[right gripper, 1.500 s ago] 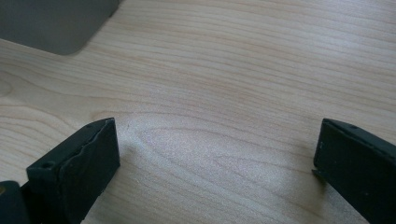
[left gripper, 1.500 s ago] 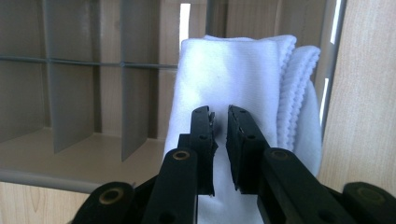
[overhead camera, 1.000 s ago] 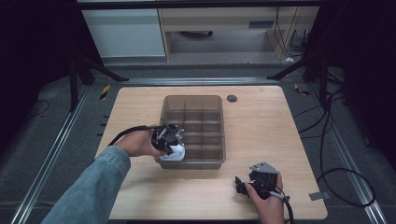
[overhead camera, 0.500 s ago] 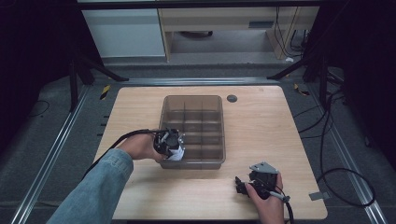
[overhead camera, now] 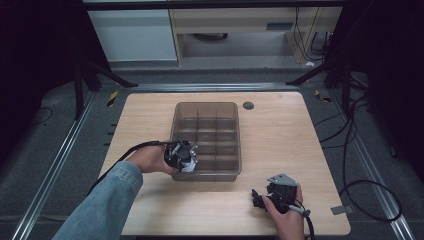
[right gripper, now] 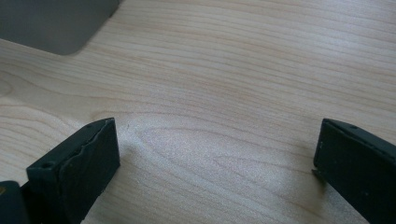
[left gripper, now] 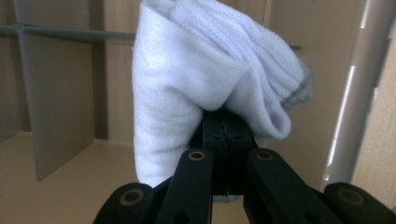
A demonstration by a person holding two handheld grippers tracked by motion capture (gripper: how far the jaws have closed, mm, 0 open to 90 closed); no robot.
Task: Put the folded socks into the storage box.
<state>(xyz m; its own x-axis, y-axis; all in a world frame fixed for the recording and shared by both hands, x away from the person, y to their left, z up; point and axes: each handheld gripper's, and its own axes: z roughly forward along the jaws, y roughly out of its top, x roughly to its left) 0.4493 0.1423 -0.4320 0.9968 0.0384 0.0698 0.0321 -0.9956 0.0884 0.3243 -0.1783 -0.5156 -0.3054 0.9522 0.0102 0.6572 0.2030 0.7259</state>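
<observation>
Item: divided tray (overhead camera: pixel 207 107), translucent grey, sitting at the middle of the wooden table (overhead camera: pixel 280 135); taken as landmark.

Item: white sock (left gripper: pixel 196 93), knitted, bunched. It is hanging above the tray's near-left compartment, pinched between the jaws of the left tongs (left gripper: pixel 226 135), folding over and ahead of the jaw tips. Seen from above, it is showing as a white patch (overhead camera: pixel 189 166) at the tray's near-left corner.

Item: left tongs (overhead camera: pixel 186 161), closed tight on the sock, reaching over the tray's left wall.

Item: right tongs (overhead camera: pixel 256 196), jaws spread wide, gripping nothing, resting near the table surface to the near right of the tray, well apart from the sock.
</observation>
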